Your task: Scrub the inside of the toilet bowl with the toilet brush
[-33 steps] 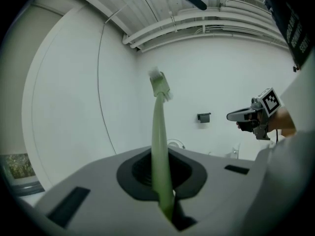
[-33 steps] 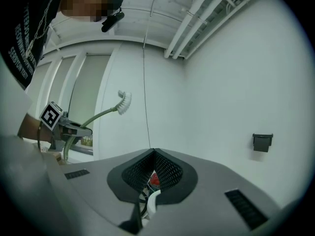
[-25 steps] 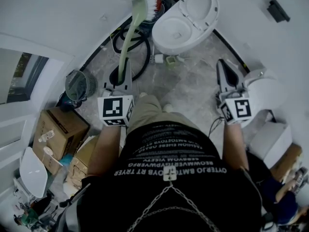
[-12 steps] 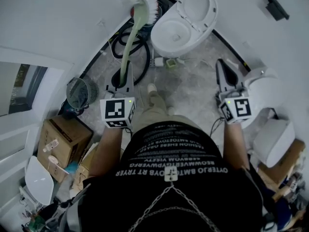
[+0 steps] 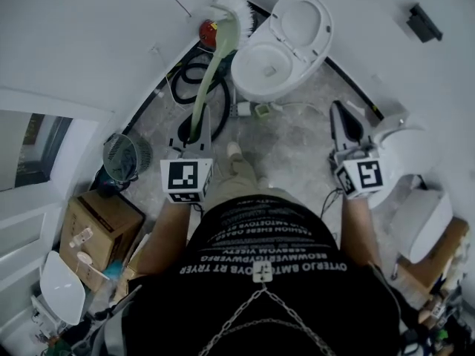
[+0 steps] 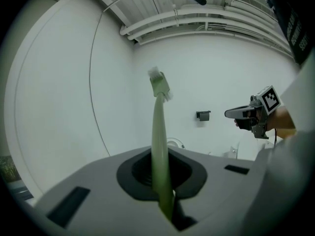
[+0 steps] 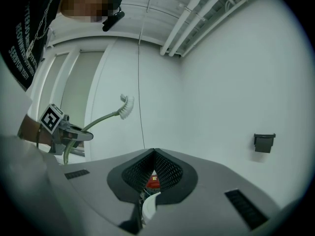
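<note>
A box (image 5: 100,221) and a fan (image 5: 119,156) stand on the floor at the far left. Just right of them, the left gripper (image 5: 194,133) is clenched on the lower end of the brush (image 5: 211,69). In its own view, the left gripper (image 6: 166,203) has the green handle pinched between the jaws. The brush (image 6: 158,132) rises steeply from there, with its white bristles up in the air against the wall. From the head view the bristle end lies beside the left rim of the toilet (image 5: 249,71), outside the bowl. A black hose (image 5: 185,76) is coiled on the floor under the handle. The toilet's lid (image 5: 300,17) is raised. At the right, the right gripper (image 5: 339,119) is well apart from the toilet. In its own view, the right gripper (image 7: 153,155) has its jaw tips pressed together with nothing between them.
</note>
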`<state>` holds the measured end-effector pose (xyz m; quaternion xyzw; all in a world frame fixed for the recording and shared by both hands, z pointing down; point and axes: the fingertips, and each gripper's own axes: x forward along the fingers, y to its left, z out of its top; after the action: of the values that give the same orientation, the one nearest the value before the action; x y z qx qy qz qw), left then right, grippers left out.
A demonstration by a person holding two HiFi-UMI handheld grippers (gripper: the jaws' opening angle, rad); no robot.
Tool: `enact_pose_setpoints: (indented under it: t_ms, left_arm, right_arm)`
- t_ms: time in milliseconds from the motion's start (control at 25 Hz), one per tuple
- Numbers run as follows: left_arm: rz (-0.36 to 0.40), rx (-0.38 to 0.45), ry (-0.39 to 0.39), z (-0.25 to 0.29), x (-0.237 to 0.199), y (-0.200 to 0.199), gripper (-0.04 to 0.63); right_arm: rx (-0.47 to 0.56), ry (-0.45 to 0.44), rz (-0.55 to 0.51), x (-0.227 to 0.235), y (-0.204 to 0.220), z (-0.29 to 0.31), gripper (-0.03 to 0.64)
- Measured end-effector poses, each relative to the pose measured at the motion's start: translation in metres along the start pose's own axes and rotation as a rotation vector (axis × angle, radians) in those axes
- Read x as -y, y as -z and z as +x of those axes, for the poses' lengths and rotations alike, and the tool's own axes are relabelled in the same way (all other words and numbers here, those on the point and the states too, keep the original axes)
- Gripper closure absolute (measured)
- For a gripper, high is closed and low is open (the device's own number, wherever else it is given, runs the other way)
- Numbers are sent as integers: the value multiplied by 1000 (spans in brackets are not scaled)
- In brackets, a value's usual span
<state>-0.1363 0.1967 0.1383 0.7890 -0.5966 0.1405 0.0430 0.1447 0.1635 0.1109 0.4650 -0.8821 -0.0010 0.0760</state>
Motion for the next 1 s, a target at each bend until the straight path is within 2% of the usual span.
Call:
enact_pose_setpoints:
  t_ms: [360,1000]
  left_arm:
    - [-5,-17,-8,22,-16,0,595]
    - [13,-52,40,83,-50,0,595]
  right_arm:
    - [0,6,-8,8,-9,22,614]
    - [-23,20,-13,21,-15,87,614]
